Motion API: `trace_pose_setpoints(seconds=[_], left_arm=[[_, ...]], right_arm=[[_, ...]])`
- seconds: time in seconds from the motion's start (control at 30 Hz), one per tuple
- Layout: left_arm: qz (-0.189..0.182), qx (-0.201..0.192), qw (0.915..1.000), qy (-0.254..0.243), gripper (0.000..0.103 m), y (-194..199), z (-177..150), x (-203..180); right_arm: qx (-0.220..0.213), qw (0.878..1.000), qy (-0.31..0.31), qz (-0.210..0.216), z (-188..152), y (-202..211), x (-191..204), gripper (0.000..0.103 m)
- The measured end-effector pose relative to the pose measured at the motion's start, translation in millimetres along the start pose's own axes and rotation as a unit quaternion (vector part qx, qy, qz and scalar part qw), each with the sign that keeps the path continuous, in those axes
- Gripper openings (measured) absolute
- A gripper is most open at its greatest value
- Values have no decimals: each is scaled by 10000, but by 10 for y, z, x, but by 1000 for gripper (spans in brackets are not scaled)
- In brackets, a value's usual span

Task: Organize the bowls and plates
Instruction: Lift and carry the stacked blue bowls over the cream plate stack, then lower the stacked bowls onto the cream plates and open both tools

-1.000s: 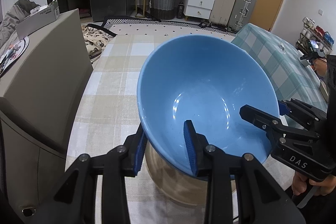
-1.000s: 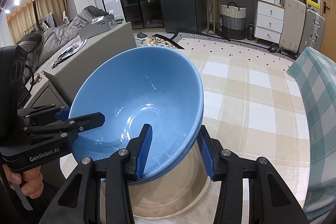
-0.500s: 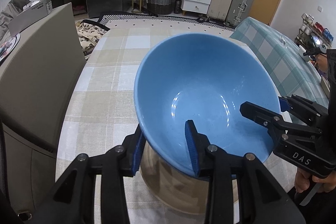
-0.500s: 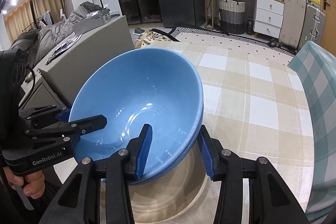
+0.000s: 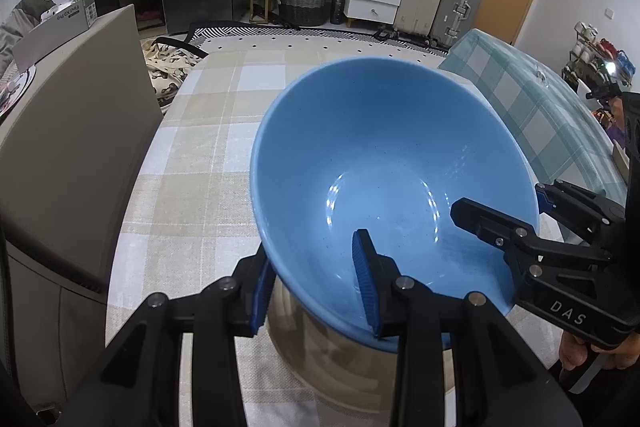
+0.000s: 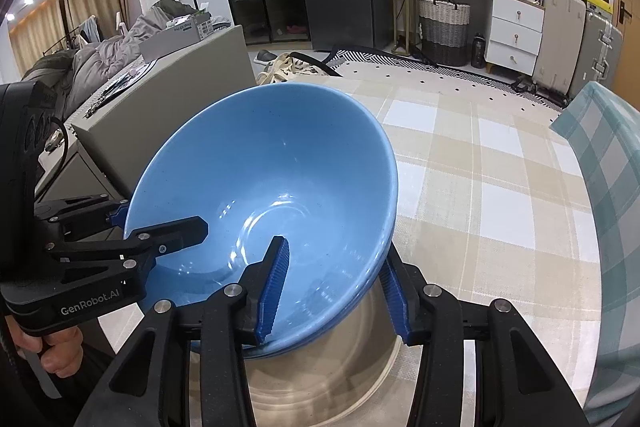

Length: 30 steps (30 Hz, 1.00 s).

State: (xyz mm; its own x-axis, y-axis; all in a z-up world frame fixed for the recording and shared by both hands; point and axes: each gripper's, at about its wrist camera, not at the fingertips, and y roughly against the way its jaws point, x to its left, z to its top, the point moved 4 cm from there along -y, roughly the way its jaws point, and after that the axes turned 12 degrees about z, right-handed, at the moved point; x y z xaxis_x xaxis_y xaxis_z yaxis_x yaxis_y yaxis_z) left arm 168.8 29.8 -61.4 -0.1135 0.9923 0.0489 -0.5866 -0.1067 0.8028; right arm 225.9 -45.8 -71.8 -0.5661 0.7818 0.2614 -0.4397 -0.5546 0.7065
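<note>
A large blue bowl (image 5: 384, 167) is held tilted above a beige bowl or plate (image 5: 332, 363) on the checked tablecloth. My left gripper (image 5: 316, 291) is shut on the bowl's near rim, one pad inside and one outside. My right gripper (image 6: 332, 291) is shut on the opposite rim of the blue bowl (image 6: 264, 187) the same way. Each gripper shows in the other's view: the right gripper (image 5: 520, 223) at the bowl's right edge, the left gripper (image 6: 132, 227) at its left edge. The beige dish (image 6: 320, 379) lies mostly hidden beneath.
The beige-checked tablecloth (image 5: 192, 187) spreads ahead. A grey chair back (image 5: 68, 131) stands at the left, a teal-checked chair or cushion (image 5: 532, 107) at the right. Drawers, a basket and suitcases line the far wall.
The blue bowl, held by both grippers, has stayed over the beige dish; both cameras have shifted slightly, and the grip is unchanged.
</note>
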Motion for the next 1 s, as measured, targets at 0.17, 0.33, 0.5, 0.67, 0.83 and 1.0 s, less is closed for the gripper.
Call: trace_pose_setpoints(seconds=[0.17, 0.33, 0.5, 0.67, 0.83, 1.0], left_arm=[[-81, 13, 9999, 58, 35, -2, 15, 10], [-108, -39, 9999, 40, 39, 21, 12, 26], [-112, -178, 9997, 110, 56, 67, 12, 91], [-109, -375, 9989, 251, 76, 151, -34, 203], [-127, -564, 9973, 455, 100, 231, -137, 328], [-42, -963, 9943, 463, 103, 397, -250, 395]], right_arm=[[22, 10000, -16, 17, -10, 1, -9, 46], [1, 10000, 20, -17, -19, 7, -22, 51], [-153, 9998, 113, -97, -32, 64, -19, 76], [-324, 9994, 87, -55, -72, 133, -23, 90], [-504, 9987, 102, 46, -124, 243, 25, 102], [-709, 9971, 218, 171, -209, 401, 98, 102]])
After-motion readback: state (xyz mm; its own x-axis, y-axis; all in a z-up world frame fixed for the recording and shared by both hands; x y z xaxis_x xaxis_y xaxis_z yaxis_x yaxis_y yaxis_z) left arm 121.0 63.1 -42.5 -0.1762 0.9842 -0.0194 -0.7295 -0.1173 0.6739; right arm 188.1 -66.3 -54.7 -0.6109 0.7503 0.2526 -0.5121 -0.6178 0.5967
